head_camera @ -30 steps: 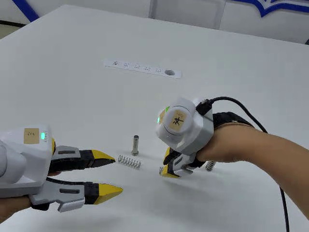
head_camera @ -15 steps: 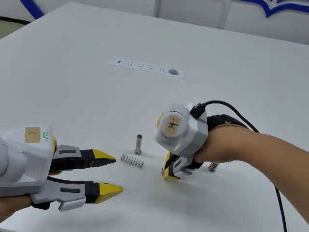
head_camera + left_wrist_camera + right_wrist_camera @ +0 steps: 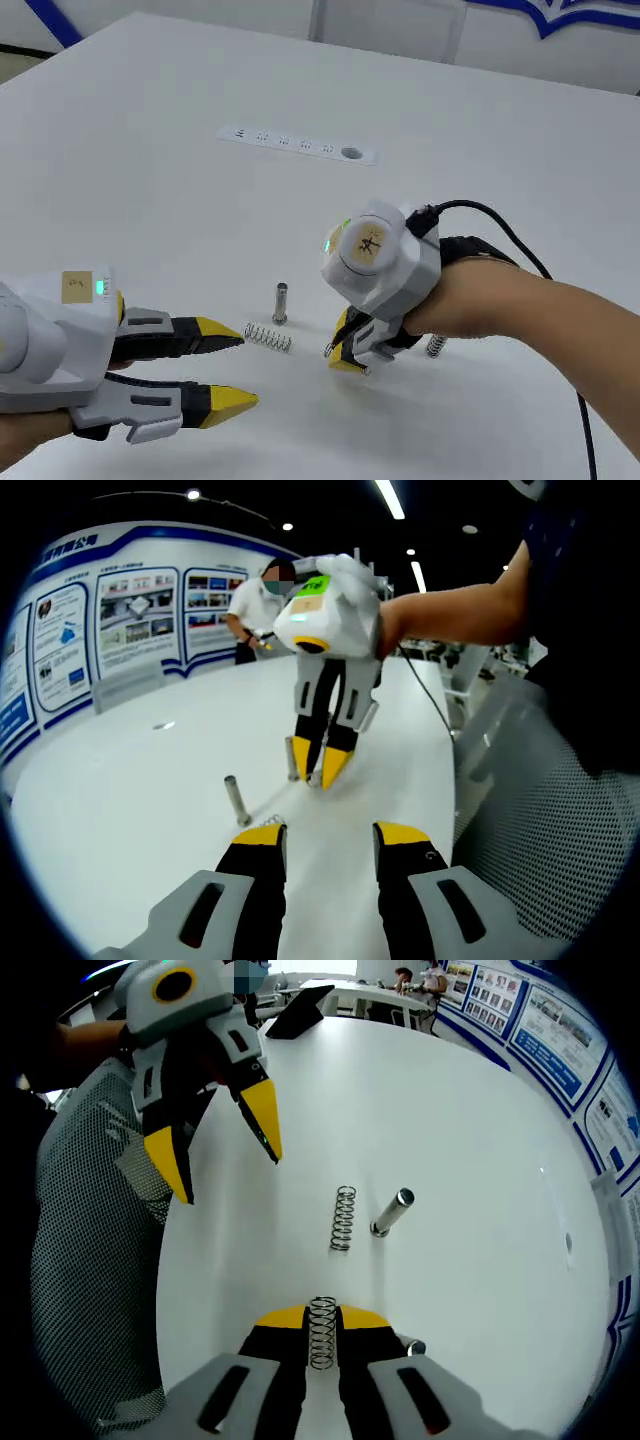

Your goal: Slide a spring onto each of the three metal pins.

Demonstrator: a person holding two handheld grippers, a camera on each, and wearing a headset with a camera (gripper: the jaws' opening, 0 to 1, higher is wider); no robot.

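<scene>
Pinching a spring (image 3: 321,1330) between jaws that are closed tight on it, the right gripper (image 3: 347,358) is pointing down at the white table (image 3: 150,150), its tips close to the surface. In the right gripper view a pin head (image 3: 415,1348) is peeking out just beside one jaw, so I am guessing the held spring is meant for that pin. I cannot tell whether the coil is over it yet.

The left gripper (image 3: 238,368) is hanging open and empty, jaws wide apart. It is aiming toward a second spring (image 3: 268,337) that is lying flat on the table. Just beyond that loose spring a bare pin (image 3: 281,302) is standing upright with nothing on it.

Behind the person's right wrist (image 3: 470,300) a third spring (image 3: 436,345) is standing on end. It is looking as though it is already sitting on a pin, though the wrist is hiding part of it and I am not sure.

As I am reading it, one pin is possibly finished, one is being worked on now, and one is waiting. The second spring is lying untouched and needs picking up and threading over the bare pin. That puts the job somewhere around its middle, with the fiddly lining-up of coil and pin to come at least once more.
</scene>
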